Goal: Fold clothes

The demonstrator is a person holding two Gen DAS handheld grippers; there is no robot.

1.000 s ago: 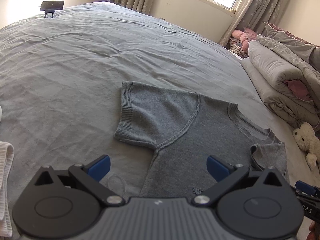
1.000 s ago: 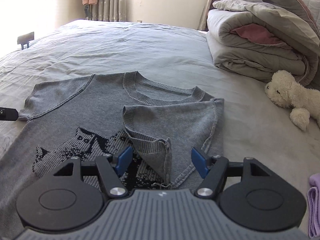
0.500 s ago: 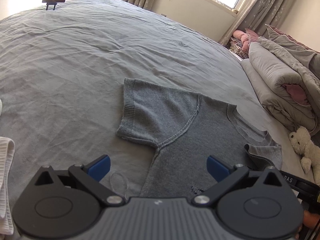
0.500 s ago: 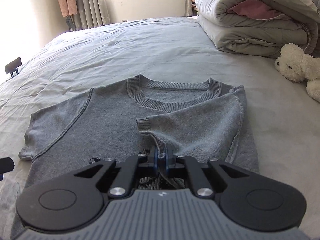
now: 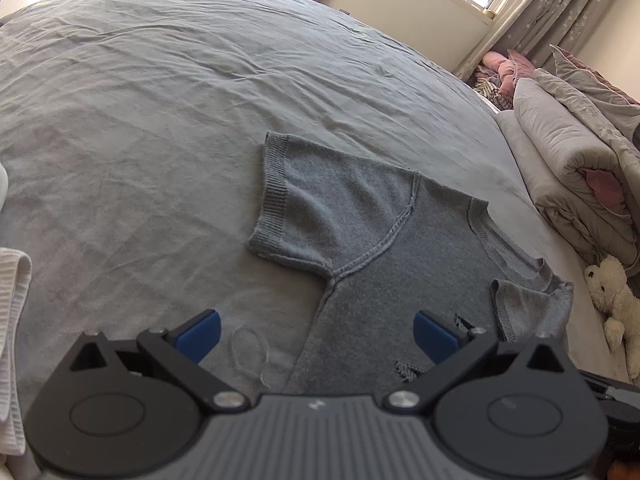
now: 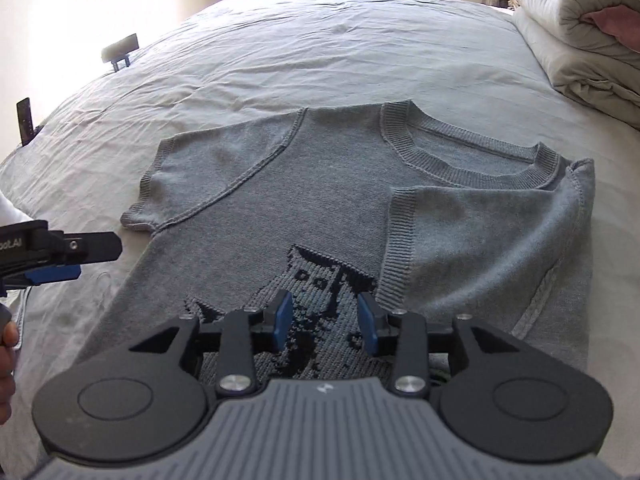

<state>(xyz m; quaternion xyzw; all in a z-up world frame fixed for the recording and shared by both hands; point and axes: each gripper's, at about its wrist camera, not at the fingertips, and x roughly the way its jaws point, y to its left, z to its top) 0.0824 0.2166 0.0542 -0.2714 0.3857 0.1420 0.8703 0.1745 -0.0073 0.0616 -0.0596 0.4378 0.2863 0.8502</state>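
Note:
A grey knit short-sleeved sweater (image 6: 320,184) lies face up on the bed, with a dark pattern on its chest. Its right sleeve (image 6: 480,240) is folded inward over the chest; the left sleeve (image 5: 320,208) lies flat and spread out. My right gripper (image 6: 325,320) hovers over the dark pattern, its jaws opening with nothing between them. My left gripper (image 5: 316,332) stands wide open above the sweater's left side edge (image 5: 320,320) and holds nothing. In the right wrist view the left gripper (image 6: 96,258) shows at the left, beside the sweater.
A rolled grey duvet (image 5: 568,168) and a cream stuffed toy (image 5: 612,304) lie to the right. A white knit garment (image 5: 12,320) sits at the left edge, and a thin loop (image 5: 250,352) lies on the sheet. A small stand (image 6: 120,50) is at the far side.
The right gripper was shut on the folded sleeve's edge half a second ago; it has let go, its jaws have parted, and it has swung left. The left gripper has barely moved.

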